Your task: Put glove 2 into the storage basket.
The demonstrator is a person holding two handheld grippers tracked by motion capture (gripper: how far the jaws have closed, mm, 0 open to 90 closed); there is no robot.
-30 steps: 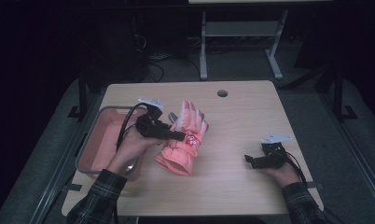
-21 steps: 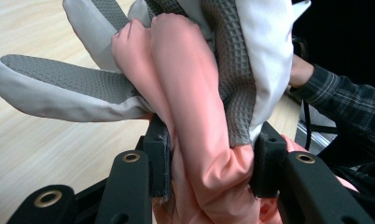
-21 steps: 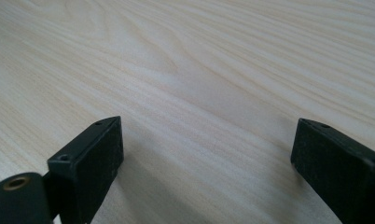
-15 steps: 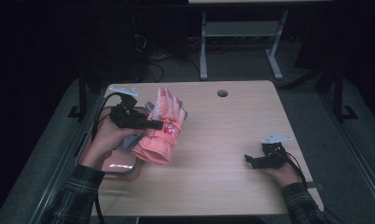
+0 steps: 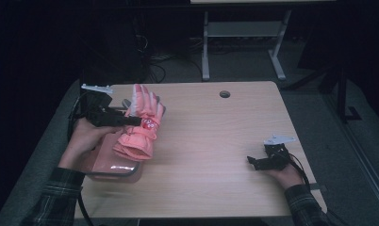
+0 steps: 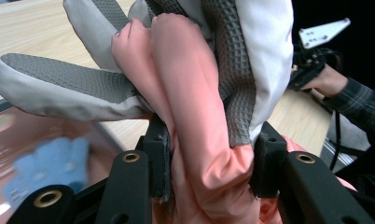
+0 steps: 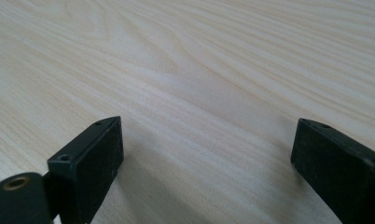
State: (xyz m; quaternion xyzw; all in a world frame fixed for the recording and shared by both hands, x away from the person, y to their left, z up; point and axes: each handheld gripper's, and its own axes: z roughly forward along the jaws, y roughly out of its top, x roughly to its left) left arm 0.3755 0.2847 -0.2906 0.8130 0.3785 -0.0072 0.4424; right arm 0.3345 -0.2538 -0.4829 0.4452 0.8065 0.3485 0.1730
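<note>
The left gripper [image 5: 131, 121] sat toward the tabletop's [image 5: 216, 141] nine o'clock edge, its fingers [image 6: 158, 154] clenched on a pink winter glove [image 5: 139, 123] gathered between them; the glove hung lifted, cuff drooping over the near rim of a pink tray [image 5: 113, 168] at roughly eight o'clock, its grey-palmed digits pointing toward twelve; inside the tray lay a small blue glove [image 6: 45, 163], blurred. The right gripper [image 5: 254, 162] rested at about four o'clock, well apart from the glove, its fingers [image 7: 90, 161] spread wide over bare wood, grasping nothing.
</note>
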